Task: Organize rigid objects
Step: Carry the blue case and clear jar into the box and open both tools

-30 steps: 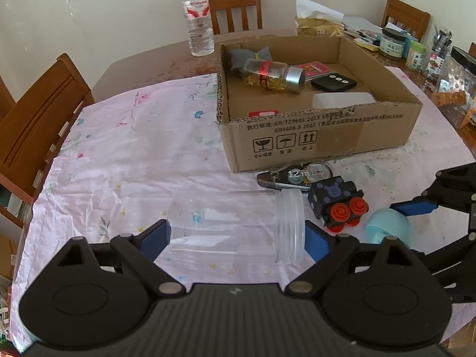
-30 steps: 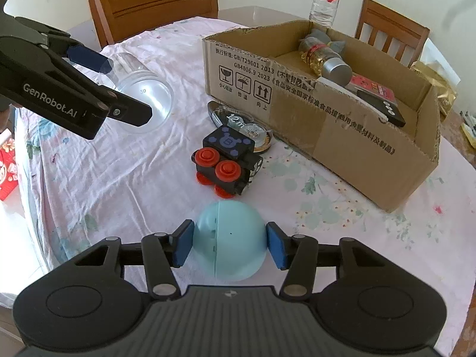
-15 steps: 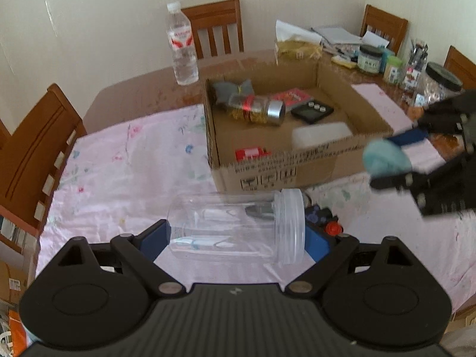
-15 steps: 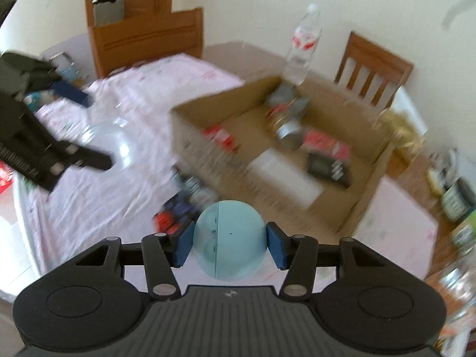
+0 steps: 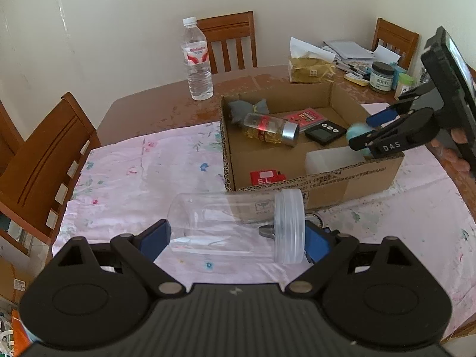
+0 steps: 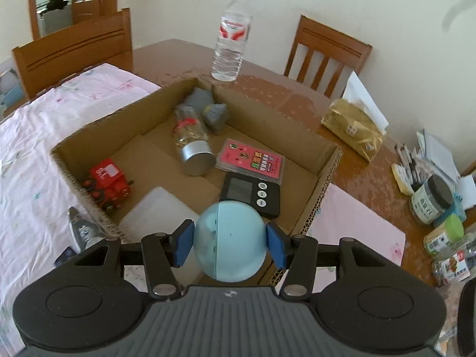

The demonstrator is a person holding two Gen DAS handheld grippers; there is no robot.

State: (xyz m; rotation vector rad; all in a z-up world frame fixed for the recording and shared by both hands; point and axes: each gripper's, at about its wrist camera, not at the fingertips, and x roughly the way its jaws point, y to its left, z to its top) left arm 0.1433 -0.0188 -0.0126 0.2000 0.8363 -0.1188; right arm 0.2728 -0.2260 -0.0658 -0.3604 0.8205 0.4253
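Already over the cardboard box (image 6: 324,160), my right gripper (image 6: 230,245) was opening around the blue ball (image 6: 230,242), while my left gripper (image 5: 238,239) clamped the clear jar (image 5: 235,227), not yet boxed

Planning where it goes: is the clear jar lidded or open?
Lidded: a ribbed cap closes the clear jar, lying sideways in the left hand-held gripper.

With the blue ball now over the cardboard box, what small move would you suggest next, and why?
Probably let the right gripper finish opening. Its jaws are parting and the blue ball between them already hangs above the cardboard box, over a white container, so it should drop inside.
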